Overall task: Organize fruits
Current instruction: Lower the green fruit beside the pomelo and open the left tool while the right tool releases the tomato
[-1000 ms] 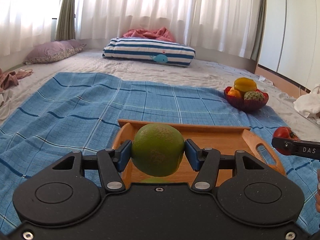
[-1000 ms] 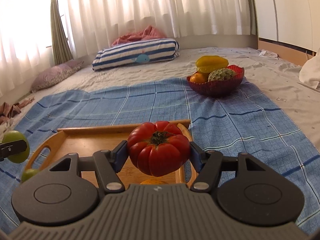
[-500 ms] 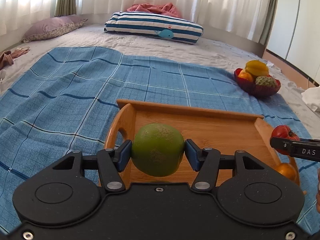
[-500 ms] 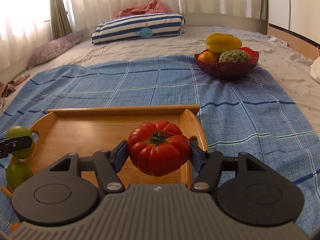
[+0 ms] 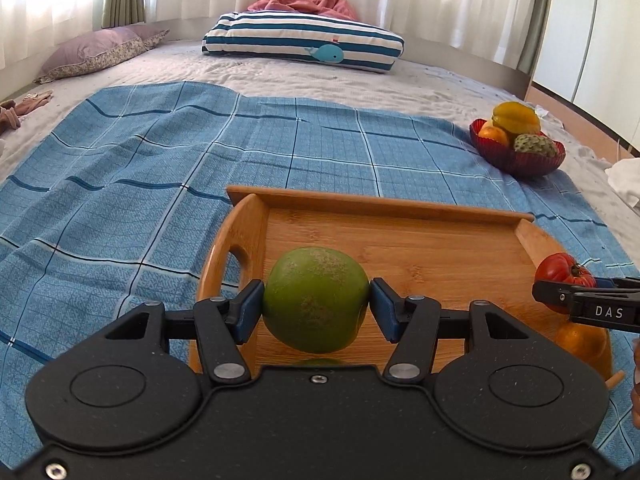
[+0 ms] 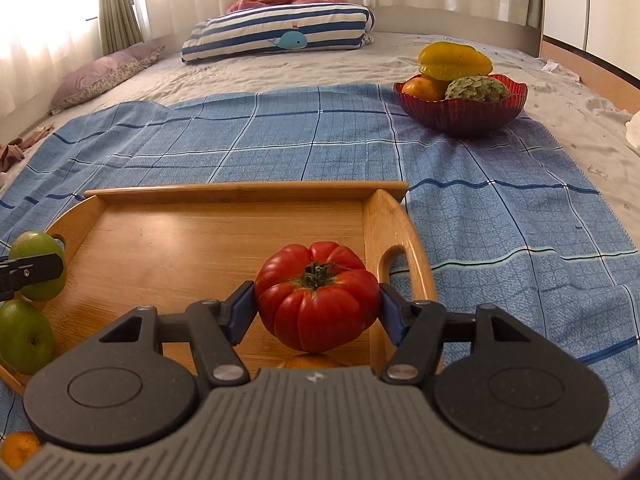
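1. The green fruit (image 5: 316, 300) is round and matte, its skin dusted with brownish speckles; the ribbed red tomato (image 6: 317, 296) is deeply lobed, with a dark green calyx on top.
2. The left gripper (image 5: 316, 310) is clamped on the green fruit – both blue pads press its sides – and holds it above the near left part of the wooden tray (image 5: 400, 204), beside the cut-out handle.
3. The right gripper (image 6: 317, 312) is clamped on the tomato in the same way, holding it over the tray's right end, just inside the right handle (image 6: 394, 252).
4. On the tray itself, a second green fruit (image 6: 24, 336) lies at the near left end, and an orange fruit (image 5: 578, 338) lies at the near right end below the tomato.
5. The tray rests on a blue checked cloth (image 5: 140, 184) spread over the bed; a red glass bowl (image 6: 464, 110) with a yellow starfruit, an orange and a scaly green custard apple stands well apart, at the cloth's far right corner.
6. A striped whale pillow (image 5: 300, 46) lies beyond, near the curtains.
7. Compared with a second ago, both views look down more steeply – more of the tray floor shows, and the bowl sits lower in each view; both grips are unchanged.
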Motion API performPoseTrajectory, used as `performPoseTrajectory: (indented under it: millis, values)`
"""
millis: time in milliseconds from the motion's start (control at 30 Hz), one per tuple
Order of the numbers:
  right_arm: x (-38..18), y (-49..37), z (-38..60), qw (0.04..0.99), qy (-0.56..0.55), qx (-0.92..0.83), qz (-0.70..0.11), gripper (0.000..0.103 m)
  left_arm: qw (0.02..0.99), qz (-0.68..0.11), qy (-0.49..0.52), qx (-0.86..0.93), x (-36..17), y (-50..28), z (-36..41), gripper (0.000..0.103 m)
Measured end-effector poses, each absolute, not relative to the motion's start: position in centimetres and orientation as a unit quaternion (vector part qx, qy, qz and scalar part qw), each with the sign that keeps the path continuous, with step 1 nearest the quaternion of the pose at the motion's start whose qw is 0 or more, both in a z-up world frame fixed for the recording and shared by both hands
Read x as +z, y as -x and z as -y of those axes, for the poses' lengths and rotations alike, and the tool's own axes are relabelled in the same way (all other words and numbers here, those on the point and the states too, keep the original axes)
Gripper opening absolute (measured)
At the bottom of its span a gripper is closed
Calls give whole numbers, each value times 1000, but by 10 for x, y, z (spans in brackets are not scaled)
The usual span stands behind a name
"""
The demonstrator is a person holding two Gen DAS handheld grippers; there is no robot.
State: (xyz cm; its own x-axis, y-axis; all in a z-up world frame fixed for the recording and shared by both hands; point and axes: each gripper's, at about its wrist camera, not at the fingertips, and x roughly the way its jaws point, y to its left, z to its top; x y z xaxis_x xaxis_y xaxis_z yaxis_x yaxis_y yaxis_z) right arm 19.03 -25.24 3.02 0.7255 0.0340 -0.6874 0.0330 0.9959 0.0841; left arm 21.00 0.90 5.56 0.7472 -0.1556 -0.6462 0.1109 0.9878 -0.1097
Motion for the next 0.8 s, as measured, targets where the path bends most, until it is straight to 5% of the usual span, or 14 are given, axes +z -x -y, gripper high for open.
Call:
performPoseTrajectory:
  millis: [800]
  values:
    - [19, -189, 245, 929, -20, 0, -370, 66, 930, -360, 27, -71, 40, -218, -7, 55]
